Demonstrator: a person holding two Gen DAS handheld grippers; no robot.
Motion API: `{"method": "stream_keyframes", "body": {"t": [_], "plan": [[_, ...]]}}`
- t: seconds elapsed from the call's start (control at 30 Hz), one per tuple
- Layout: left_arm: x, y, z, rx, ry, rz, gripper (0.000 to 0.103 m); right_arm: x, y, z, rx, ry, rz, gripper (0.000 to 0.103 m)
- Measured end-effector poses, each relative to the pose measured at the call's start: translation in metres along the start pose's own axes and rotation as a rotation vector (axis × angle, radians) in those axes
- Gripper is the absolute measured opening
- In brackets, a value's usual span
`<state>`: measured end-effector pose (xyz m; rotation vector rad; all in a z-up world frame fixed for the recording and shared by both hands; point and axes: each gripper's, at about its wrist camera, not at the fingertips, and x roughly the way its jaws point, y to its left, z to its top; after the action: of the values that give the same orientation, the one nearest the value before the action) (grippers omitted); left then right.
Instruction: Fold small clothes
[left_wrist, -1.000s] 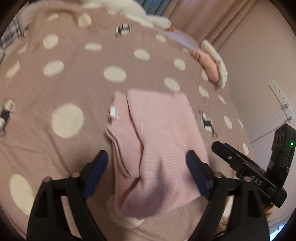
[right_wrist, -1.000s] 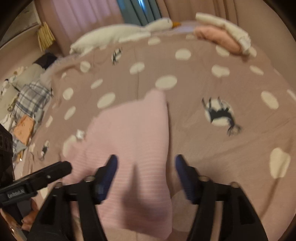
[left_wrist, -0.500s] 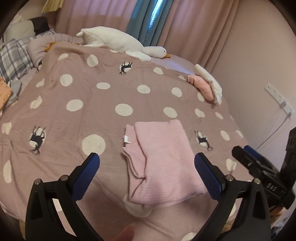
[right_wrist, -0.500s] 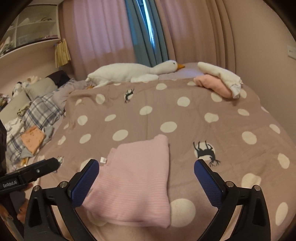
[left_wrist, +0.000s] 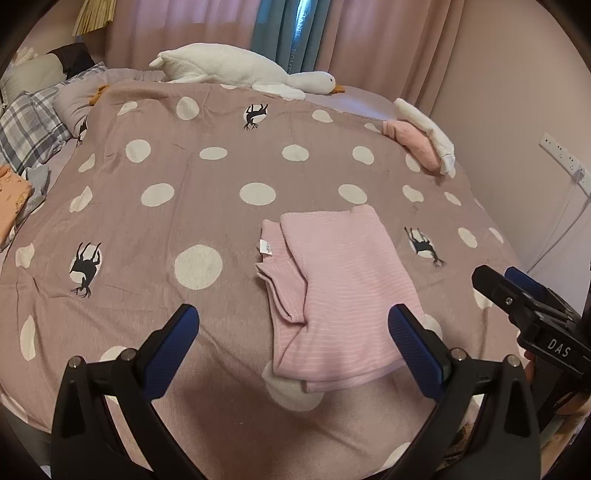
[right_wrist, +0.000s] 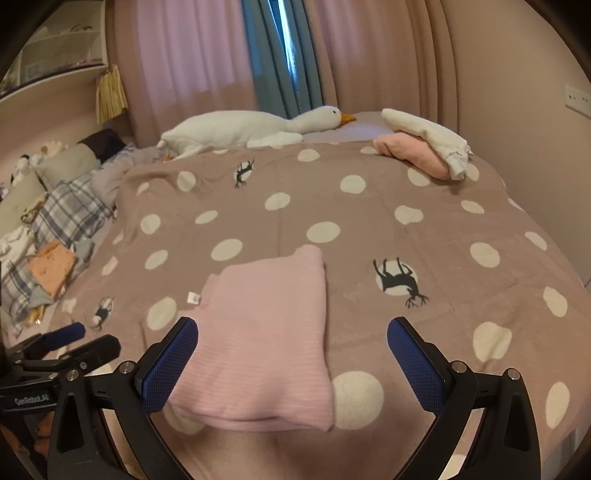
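I hold both the left claw (left_wrist: 293, 334) and right claw (right_wrist: 291, 345) wide and empty above the folded top (left_wrist: 332, 291) on the blanket (left_wrist: 207, 173), judging this fold finished; next I'd stack it by the pile (left_wrist: 421, 146).

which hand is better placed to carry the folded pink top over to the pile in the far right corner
Right, probably. The pile lies to the right of the folded pink top, on the right tool's side. Both tools are open and empty; the left tool would have to reach across.
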<state>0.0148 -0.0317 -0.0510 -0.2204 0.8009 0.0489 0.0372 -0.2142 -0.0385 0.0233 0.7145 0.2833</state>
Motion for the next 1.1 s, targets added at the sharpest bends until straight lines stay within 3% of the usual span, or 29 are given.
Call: {"method": "stream_keyframes", "body": {"t": [0.43,1.1], "plan": [[0.0072,-0.0018,-0.0035,0.006,0.035,0.004,0.102,0.0045,0.0031,-0.0064,-0.027,0.030,-0.063,0.101],[0.0093,-0.0058,-0.0067,0.016,0.044,0.004,0.102,0.0097,0.0062,-0.0071,-0.036,0.039,-0.040,0.101]]}}
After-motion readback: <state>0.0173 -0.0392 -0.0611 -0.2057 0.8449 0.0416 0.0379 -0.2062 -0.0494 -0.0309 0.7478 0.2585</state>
